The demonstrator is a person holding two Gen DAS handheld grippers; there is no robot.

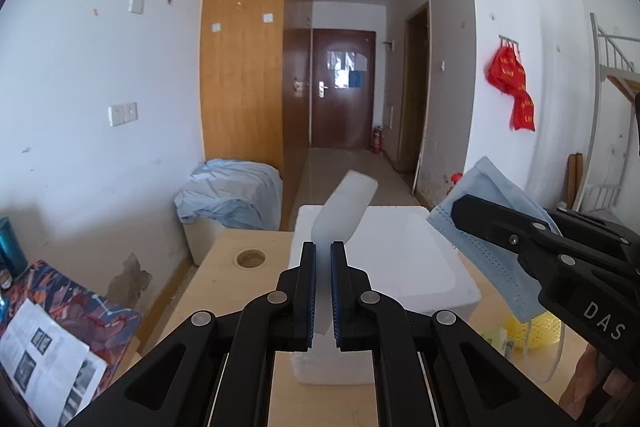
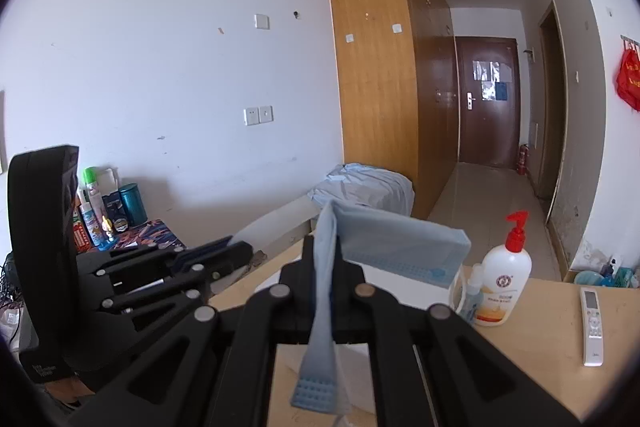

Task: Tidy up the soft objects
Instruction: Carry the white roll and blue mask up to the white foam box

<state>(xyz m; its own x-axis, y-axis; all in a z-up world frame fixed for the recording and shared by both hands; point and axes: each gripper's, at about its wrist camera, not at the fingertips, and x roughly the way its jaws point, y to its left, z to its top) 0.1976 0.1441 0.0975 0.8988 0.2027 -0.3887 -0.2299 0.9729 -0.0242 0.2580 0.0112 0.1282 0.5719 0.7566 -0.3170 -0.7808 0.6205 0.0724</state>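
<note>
In the left wrist view my left gripper is shut on a flat white soft piece that sticks up and leans right above a white foam box. At the right of that view my right gripper holds a light blue face mask over the box's right side. The right wrist view shows my right gripper shut on the blue face mask. The mask folds out to the right, and one end hangs down toward the camera. My left gripper shows at the left, and the white piece is hidden there.
The foam box rests on a wooden table with a round hole. A yellow basket sits at the box's right. A red-pump lotion bottle, a small spray bottle and a white remote stand on the table's right part.
</note>
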